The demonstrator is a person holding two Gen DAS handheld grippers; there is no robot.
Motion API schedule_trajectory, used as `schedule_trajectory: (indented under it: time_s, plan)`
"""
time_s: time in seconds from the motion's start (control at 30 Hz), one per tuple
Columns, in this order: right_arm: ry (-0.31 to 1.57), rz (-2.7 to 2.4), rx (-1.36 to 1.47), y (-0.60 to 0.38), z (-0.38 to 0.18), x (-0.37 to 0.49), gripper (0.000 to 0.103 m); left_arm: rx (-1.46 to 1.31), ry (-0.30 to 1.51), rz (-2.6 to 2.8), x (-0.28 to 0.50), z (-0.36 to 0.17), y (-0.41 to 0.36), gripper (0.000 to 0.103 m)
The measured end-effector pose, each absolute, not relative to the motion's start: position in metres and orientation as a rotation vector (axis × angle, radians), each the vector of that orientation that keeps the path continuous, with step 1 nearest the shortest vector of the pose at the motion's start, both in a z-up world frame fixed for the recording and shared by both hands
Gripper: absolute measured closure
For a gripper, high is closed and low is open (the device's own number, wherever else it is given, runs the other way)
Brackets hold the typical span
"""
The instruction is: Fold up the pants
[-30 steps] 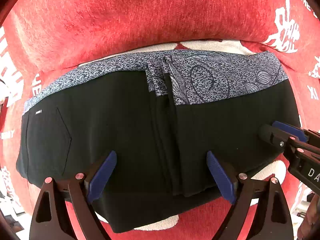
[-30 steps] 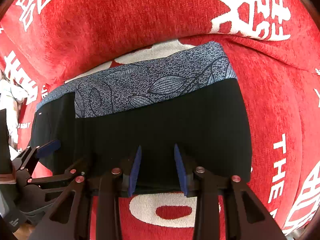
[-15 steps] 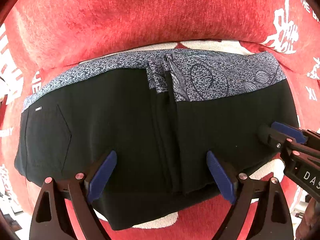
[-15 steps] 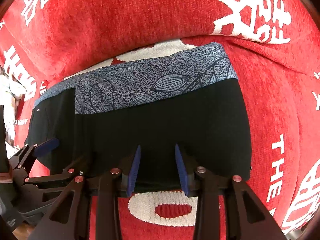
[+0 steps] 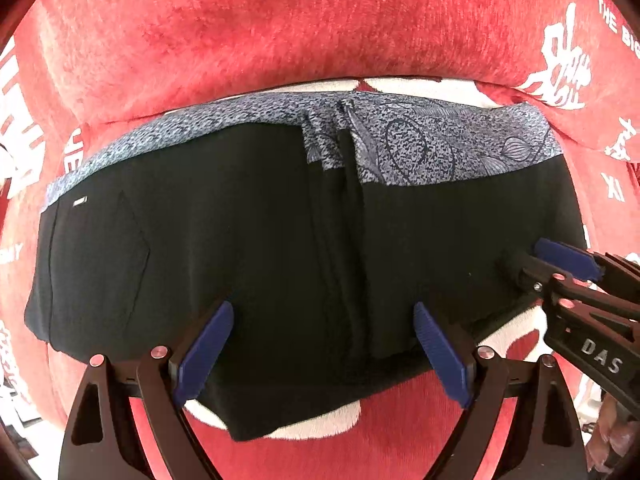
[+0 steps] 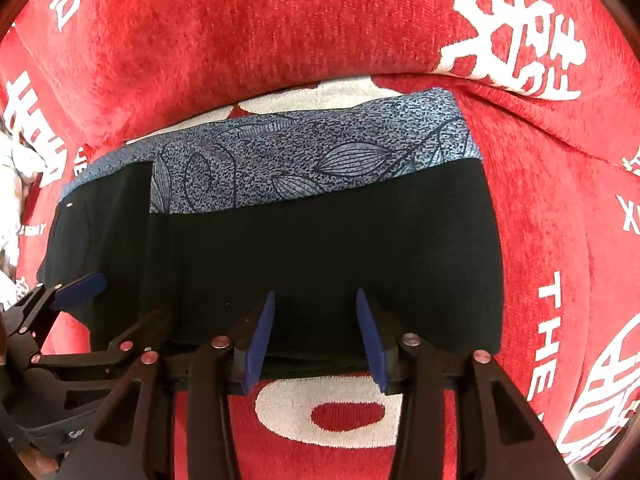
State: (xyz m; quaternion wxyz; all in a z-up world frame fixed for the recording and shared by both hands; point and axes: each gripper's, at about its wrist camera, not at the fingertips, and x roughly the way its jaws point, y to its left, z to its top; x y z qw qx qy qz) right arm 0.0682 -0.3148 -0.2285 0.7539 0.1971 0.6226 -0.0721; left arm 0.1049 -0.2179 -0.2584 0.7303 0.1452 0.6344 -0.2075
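Black pants (image 5: 248,248), folded across, lay on a red plush blanket (image 5: 280,28) printed with white characters, a blue-grey leaf-patterned cloth (image 6: 304,160) showing along their far edge. Over their near edge the left gripper (image 5: 324,354) stood wide and unclenched. The right gripper (image 6: 314,338) had just been opening; its pads flanked the hem without pressing it.

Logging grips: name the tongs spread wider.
The left tongs, blue pads far apart over the folded black pants. The right tongs, which have just been opening, show a narrower gap.
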Motion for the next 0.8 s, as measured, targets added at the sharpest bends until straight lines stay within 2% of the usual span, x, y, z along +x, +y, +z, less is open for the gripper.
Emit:
schedule_trajectory:
  time_s: [0.3, 0.8]
  plan:
    - [1.366, -0.196, 0.356, -0.291, -0.234, 0.074, 0.046, 0.312, 1.396, -0.427, 0.106, -0.247, -0.174, 0.011]
    - [1.438, -0.104, 0.292, -0.230, -0.214, 0.078, 0.046, 0.225, 1.443, -0.285, 0.123, -0.255, -0.077, 0.011]
